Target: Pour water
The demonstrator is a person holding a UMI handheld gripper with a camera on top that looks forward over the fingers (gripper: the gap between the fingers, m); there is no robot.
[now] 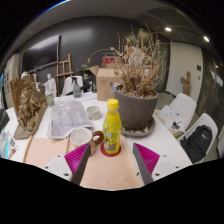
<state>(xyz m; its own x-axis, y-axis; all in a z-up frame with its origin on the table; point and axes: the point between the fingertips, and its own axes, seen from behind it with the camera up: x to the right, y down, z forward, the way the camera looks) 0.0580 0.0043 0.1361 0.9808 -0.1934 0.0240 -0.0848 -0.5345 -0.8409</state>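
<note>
hovering over the tabletop (108,172) with the claw (110,160) spread apart.
yellow bottle (112,129) at twelve o'clock; potted plant (137,96) at one.

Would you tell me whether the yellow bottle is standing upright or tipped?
Upright: the yellow bottle stands on the table, cap at top, just ahead of the open gripper.

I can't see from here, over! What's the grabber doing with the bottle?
Gripper open, holding nothing. Yellow bottle upright on the table, just ahead between the fingers, cap on. Cup behind it. Path clear.
</note>
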